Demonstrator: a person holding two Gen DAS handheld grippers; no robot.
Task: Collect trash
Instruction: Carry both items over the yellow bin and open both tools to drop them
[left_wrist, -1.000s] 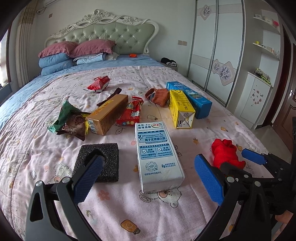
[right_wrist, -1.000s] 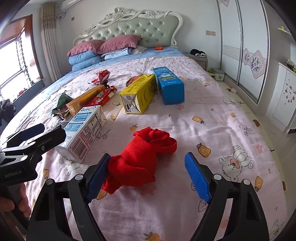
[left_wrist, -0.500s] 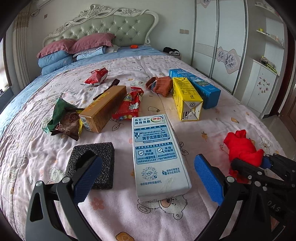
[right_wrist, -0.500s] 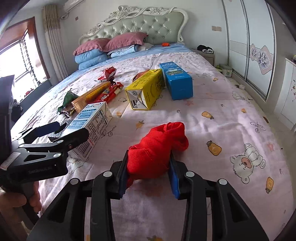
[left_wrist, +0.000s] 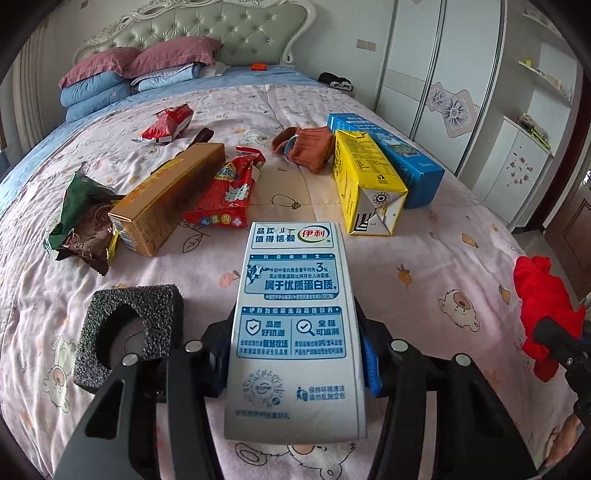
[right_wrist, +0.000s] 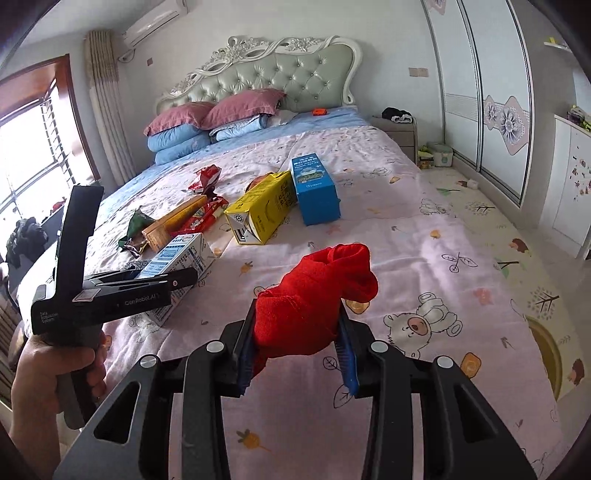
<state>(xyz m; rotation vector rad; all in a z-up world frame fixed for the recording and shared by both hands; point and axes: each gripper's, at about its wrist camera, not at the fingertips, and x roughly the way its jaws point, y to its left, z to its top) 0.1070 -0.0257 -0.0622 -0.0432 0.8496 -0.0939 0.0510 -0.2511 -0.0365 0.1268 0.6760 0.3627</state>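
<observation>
**Left wrist view: both my grippers loaded on the bed**

My left gripper (left_wrist: 295, 350) has just been closing, and its jaws now clamp the near end of the white milk carton (left_wrist: 293, 314), which lies lengthwise on the pink quilt (left_wrist: 424, 266). Just left of it sits a black foam block (left_wrist: 129, 328). Farther off lie a gold box (left_wrist: 170, 195), a red wrapper (left_wrist: 225, 199) beside it, a green wrapper (left_wrist: 81, 218) at far left, and a yellow carton (left_wrist: 365, 188) against a blue box (left_wrist: 399, 155).

My right gripper (right_wrist: 297, 343) is clenched on the red cloth (right_wrist: 317, 302), its blue pads pressing both sides, the cloth lifted clear of the quilt. A hand (right_wrist: 55, 373) holds the left gripper's handle.
</observation>
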